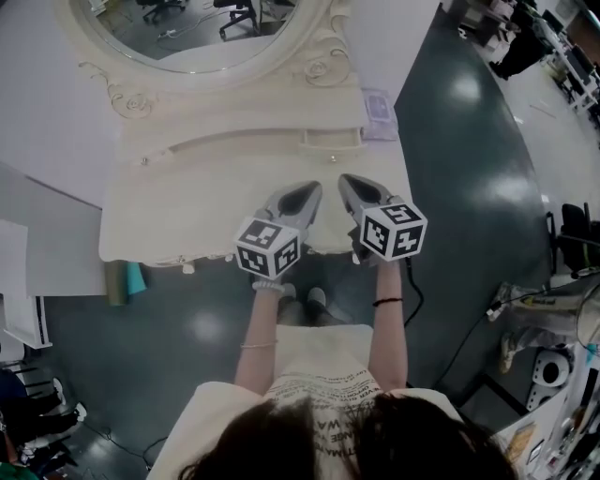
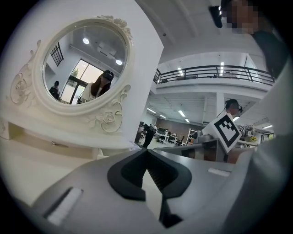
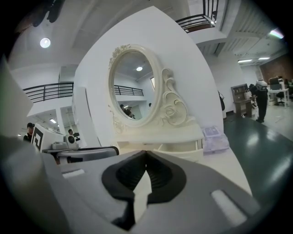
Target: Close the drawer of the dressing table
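Currently cream drawer (image 1: pixel 331 139) sits slightly pulled out just below oval mirror (image 1: pixel 202 28) of white desk (image 1: pixel 178 216). Left hand-held gripper (image 1: pixel 313 188) and right hand-held gripper (image 1: pixel 348 181), both closed, empty, farther below mirror.

Table (image 1: pixel 169 216) looks cream painted wood, matt-ish w/ carved trim. Mirror (image 1: pixel 197 28) glass, shiny. Floor (image 1: pixel 469 150) dark, smooth, glossy. L gripper (image 1: pixel 312 190) & R gripper (image 1: pixel 345 180) matt grey plastic, ribbed black jaws.

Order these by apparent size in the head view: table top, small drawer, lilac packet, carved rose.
1. table top
2. small drawer and lilac packet: they look about alike, so I would not rank them
3. carved rose
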Demonstrator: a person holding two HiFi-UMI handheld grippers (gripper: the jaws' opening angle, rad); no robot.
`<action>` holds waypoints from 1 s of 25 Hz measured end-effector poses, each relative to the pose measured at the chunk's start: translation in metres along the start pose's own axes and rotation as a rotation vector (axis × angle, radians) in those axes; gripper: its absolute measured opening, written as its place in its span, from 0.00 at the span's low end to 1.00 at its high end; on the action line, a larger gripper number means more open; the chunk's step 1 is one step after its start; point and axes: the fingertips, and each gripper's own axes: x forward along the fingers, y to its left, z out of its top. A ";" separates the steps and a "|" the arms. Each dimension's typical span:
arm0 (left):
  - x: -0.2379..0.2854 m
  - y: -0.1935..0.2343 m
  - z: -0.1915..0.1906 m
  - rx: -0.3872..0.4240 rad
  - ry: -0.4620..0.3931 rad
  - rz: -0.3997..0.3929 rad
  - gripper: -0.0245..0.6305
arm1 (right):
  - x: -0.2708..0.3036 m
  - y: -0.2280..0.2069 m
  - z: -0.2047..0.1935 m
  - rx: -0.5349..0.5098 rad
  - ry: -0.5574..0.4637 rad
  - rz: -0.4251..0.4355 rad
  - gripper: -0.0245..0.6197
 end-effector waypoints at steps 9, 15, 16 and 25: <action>0.014 0.025 -0.007 -0.028 0.059 -0.065 0.04 | 0.028 -0.009 -0.004 0.057 0.024 -0.065 0.04; 0.021 0.042 -0.011 -0.071 0.081 -0.124 0.04 | 0.045 -0.013 -0.006 0.086 0.034 -0.124 0.04; 0.021 0.045 -0.012 -0.076 0.088 -0.133 0.04 | 0.047 -0.015 -0.008 0.093 0.036 -0.135 0.04; 0.029 0.063 -0.023 -0.072 0.150 -0.218 0.04 | 0.064 -0.029 -0.019 0.167 0.034 -0.221 0.04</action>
